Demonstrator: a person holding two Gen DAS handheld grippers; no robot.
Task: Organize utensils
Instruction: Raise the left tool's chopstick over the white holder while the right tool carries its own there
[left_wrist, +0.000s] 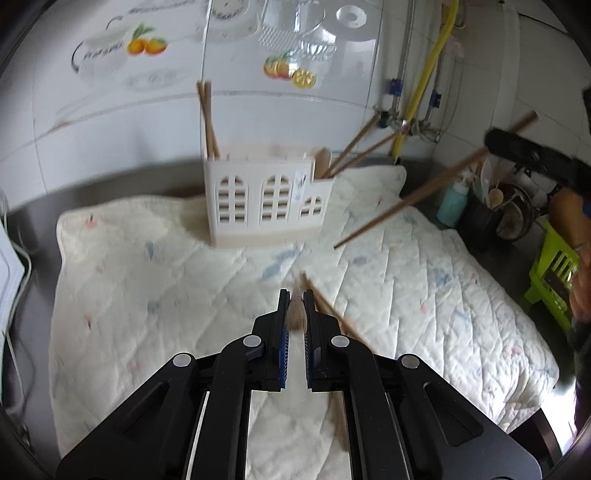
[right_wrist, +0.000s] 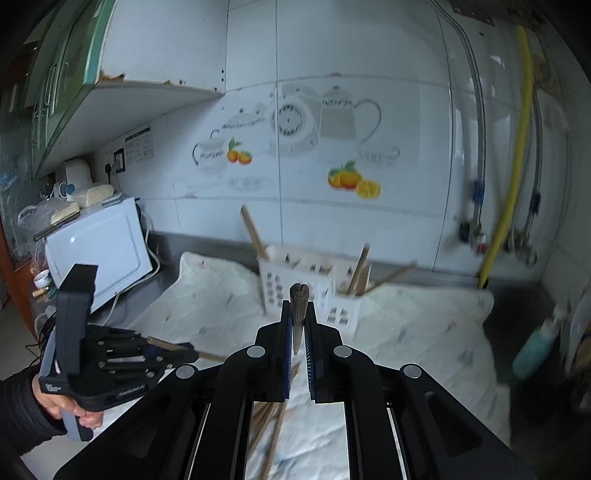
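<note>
A white utensil holder (left_wrist: 266, 195) with arched cut-outs stands on a quilted cloth (left_wrist: 147, 295), with chopsticks (left_wrist: 207, 118) upright in its left compartment and more leaning out of its right one. My left gripper (left_wrist: 295, 295) is shut on a brown chopstick (left_wrist: 325, 306), held above the cloth in front of the holder. In the right wrist view, my right gripper (right_wrist: 299, 306) is shut on a pair of chopsticks (right_wrist: 299, 293), butt ends up, short of the holder (right_wrist: 306, 284). In the left wrist view the right gripper (left_wrist: 495, 142) is at the right, its chopsticks (left_wrist: 406, 199) slanting down towards the holder.
The cloth lies on a steel counter (left_wrist: 33, 229) against a tiled wall. A white microwave (right_wrist: 99, 251) stands at the left, and a hand (right_wrist: 62, 406) holds the left gripper (right_wrist: 188, 350) in front of it. A teal bottle (left_wrist: 452, 206), a utensil pot and a green stool (left_wrist: 550, 266) are at the right, under pipes and a yellow hose (right_wrist: 513, 184).
</note>
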